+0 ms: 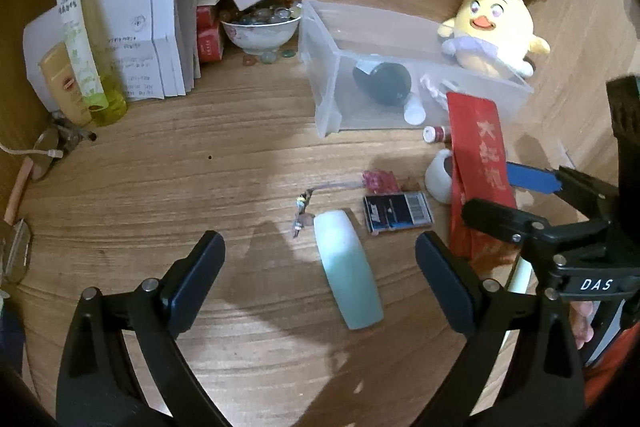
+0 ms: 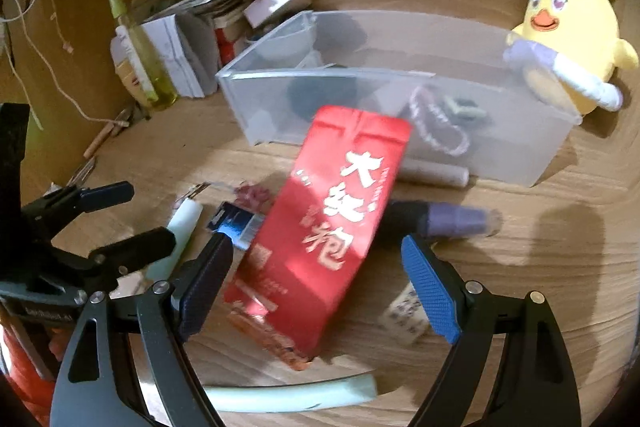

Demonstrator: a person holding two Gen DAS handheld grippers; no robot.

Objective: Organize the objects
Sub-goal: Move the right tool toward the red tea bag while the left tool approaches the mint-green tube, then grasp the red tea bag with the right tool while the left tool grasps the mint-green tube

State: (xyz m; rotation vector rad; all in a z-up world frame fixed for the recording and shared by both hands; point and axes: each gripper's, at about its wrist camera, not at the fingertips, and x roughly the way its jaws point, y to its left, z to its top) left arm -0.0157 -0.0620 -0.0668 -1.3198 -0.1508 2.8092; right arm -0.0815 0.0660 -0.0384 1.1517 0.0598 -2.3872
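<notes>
My left tool (image 1: pixel 320 267) hangs over the wooden bench (image 1: pixel 160 187) with its fingers spread wide apart, holding nothing; a pale green bar (image 1: pixel 347 269) lies flat between them at the lower centre of the left wrist view. My right tool (image 2: pixel 316 279) is also spread apart, and the red packet (image 2: pixel 326 223) lies tilted between its blue pads (image 2: pixel 434 291), the pads not touching it. Above the packet, mid-frame, stands the clear plastic bin (image 2: pixel 516 163) with a dark rounded object and a bead string inside. The yellow plush chick (image 2: pixel 572 43) leans at the bin's upper-right corner. A purple tube (image 2: pixel 456 221) lies right of the packet.
</notes>
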